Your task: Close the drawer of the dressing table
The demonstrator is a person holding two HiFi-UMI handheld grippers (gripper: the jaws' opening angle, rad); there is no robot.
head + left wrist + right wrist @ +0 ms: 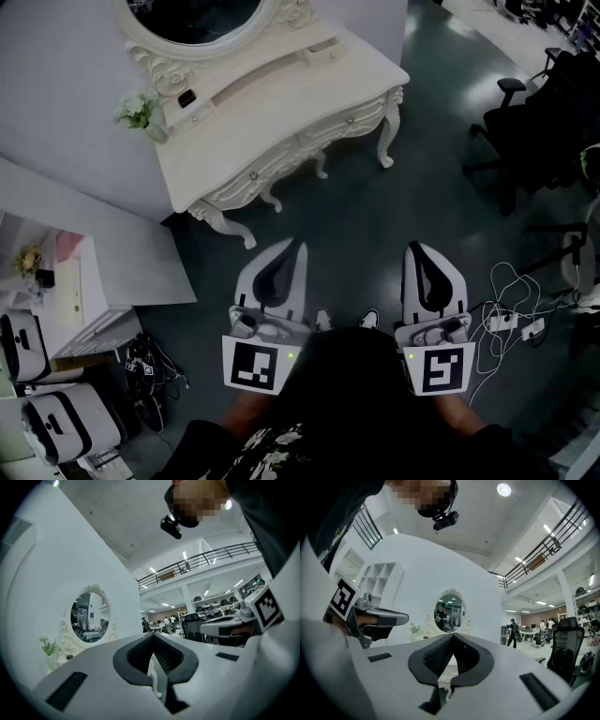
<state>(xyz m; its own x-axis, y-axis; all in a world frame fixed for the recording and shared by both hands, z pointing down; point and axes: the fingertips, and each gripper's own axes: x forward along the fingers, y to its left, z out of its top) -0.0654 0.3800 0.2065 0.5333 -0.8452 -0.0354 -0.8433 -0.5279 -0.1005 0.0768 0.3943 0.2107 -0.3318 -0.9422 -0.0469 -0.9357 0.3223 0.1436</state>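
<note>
The white carved dressing table stands ahead against the wall, with its oval mirror behind it. Its drawer fronts with small knobs face me; from this angle I cannot tell whether one stands out. My left gripper and right gripper are held level side by side over the dark floor, well short of the table. Both are shut with nothing between the jaws. The mirror shows far off in the left gripper view beyond the closed tips. It also shows in the right gripper view as mirror above the tips.
A small potted plant sits on the table's left end. A black office chair stands at the right, and white cables lie on the floor near my right gripper. White shelving and headsets are at the left.
</note>
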